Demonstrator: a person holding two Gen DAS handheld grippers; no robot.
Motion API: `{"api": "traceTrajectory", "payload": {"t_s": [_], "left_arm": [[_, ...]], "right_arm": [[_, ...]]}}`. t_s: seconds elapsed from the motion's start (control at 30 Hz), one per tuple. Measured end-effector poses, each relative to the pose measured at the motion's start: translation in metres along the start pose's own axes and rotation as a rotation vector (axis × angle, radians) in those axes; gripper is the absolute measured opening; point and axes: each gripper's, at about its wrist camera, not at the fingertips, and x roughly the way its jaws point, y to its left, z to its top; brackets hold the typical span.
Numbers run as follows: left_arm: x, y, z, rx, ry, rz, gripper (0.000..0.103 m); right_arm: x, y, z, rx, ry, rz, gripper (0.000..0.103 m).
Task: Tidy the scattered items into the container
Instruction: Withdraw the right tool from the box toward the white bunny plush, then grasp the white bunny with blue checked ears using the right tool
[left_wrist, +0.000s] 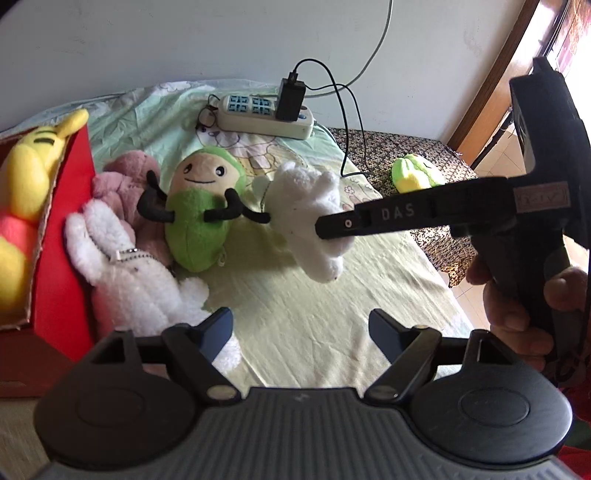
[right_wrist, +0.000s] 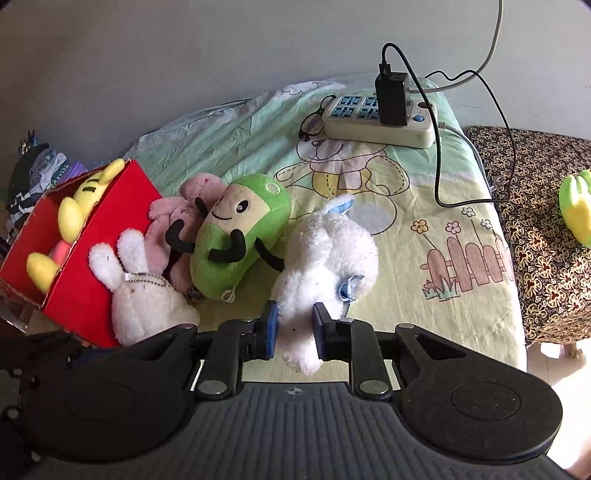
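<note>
The right gripper (right_wrist: 294, 325) is pinching the soft white plush (right_wrist: 328, 251) by its fluffy leg; left fingers (left_wrist: 384, 328) hanging apart.

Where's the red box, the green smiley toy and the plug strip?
red box (right_wrist: 79, 291), right wrist view, on its front wall.
green smiley toy (right_wrist: 225, 262), right wrist view, on its green belly.
plug strip (left_wrist: 264, 125), left wrist view, on its cream side.
</note>
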Motion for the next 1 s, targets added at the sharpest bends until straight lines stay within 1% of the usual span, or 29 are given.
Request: {"api": "traceTrajectory", "payload": {"t_s": [0.13, 0.27, 0.33, 0.37, 0.4, 0.47, 0.53, 0.57, 0.6, 0.67, 0.73, 0.8, 0.87, 0.93, 1.0], "left_arm": [[-0.003, 0.004, -0.005, -0.011, 0.008, -0.017, 0.082], [-0.002, 0.007, -0.012, -0.031, 0.023, -0.030, 0.082], [-0.002, 0.009, -0.013, -0.047, 0.026, -0.038, 0.082], [-0.001, 0.010, -0.014, -0.056, 0.028, -0.040, 0.081], [0.001, 0.011, -0.014, -0.067, 0.029, -0.040, 0.081], [0.004, 0.013, -0.012, -0.084, 0.035, -0.040, 0.081], [0.007, 0.012, -0.011, -0.083, 0.031, -0.036, 0.081], [0.007, 0.013, -0.010, -0.090, 0.028, -0.041, 0.081], [0.008, 0.014, -0.010, -0.103, 0.025, -0.052, 0.081], [0.008, 0.016, -0.008, -0.127, 0.017, -0.058, 0.081], [0.011, 0.017, -0.008, -0.126, 0.024, -0.047, 0.081], [0.015, 0.018, -0.011, -0.121, 0.042, -0.038, 0.081], [0.020, 0.017, -0.015, -0.120, 0.063, -0.038, 0.081], [0.024, 0.017, -0.020, -0.123, 0.082, -0.049, 0.081], [0.031, 0.015, -0.023, -0.128, 0.112, -0.061, 0.081]], "right_arm": [[-0.009, 0.008, -0.026, -0.105, 0.032, -0.005, 0.021], [-0.016, 0.020, -0.047, -0.187, 0.041, 0.023, 0.022], [-0.018, 0.026, -0.053, -0.222, 0.036, 0.036, 0.023], [-0.018, 0.026, -0.055, -0.224, 0.033, 0.042, 0.027], [-0.018, 0.024, -0.055, -0.212, 0.043, 0.065, 0.031], [-0.021, 0.017, -0.055, -0.163, 0.062, 0.140, 0.031], [-0.027, 0.010, -0.055, -0.122, 0.055, 0.223, 0.030], [-0.030, 0.006, -0.055, -0.101, 0.047, 0.250, 0.031], [-0.032, 0.002, -0.054, -0.078, 0.041, 0.259, 0.031], [-0.028, -0.008, -0.052, -0.014, 0.037, 0.246, 0.031], [-0.018, -0.022, -0.049, 0.092, 0.043, 0.243, 0.032], [-0.006, -0.031, -0.047, 0.177, 0.068, 0.274, 0.033], [0.007, -0.033, -0.045, 0.207, 0.083, 0.292, 0.034], [0.020, -0.036, -0.042, 0.235, 0.085, 0.281, 0.041], [0.032, -0.042, -0.039, 0.292, 0.090, 0.320, 0.045]]}}
